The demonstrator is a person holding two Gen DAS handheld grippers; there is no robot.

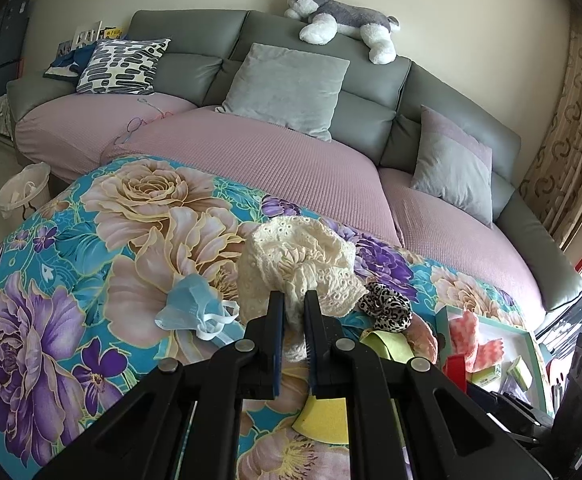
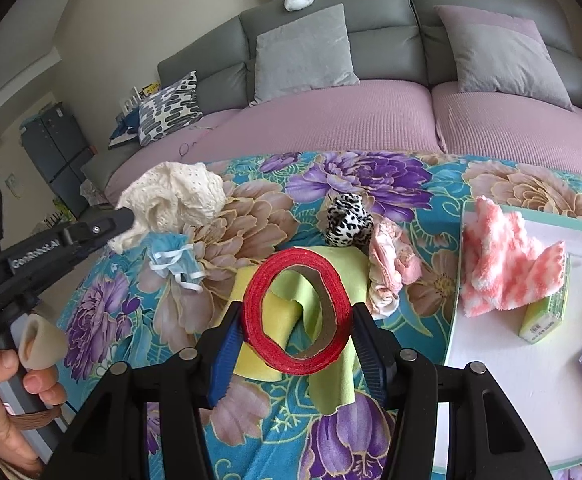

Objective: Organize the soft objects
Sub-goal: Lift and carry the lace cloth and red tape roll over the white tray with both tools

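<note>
My left gripper [image 1: 294, 296] is shut on a cream lace cloth [image 1: 303, 256], which it holds bunched just above the floral blanket [image 1: 91, 280]. From the right wrist view the same cloth [image 2: 175, 196] hangs from the left gripper [image 2: 125, 216]. My right gripper [image 2: 297, 310] is shut on a red tape roll [image 2: 311, 258], squeezed into an oval above a green cloth [image 2: 331, 360] and a yellow sponge [image 2: 269, 312]. A blue face mask [image 2: 175, 260], a leopard scrunchie [image 2: 349, 220] and a pink frilly cloth [image 2: 391, 268] lie on the blanket.
A white tray [image 2: 511, 380] at the right holds a pink-and-white fluffy towel [image 2: 499, 260] and small packets. Behind the blanket runs a grey sofa [image 1: 371, 76] with pink seat covers, cushions and a plush husky [image 1: 343, 16]. A bin [image 1: 23, 192] stands on the floor at the left.
</note>
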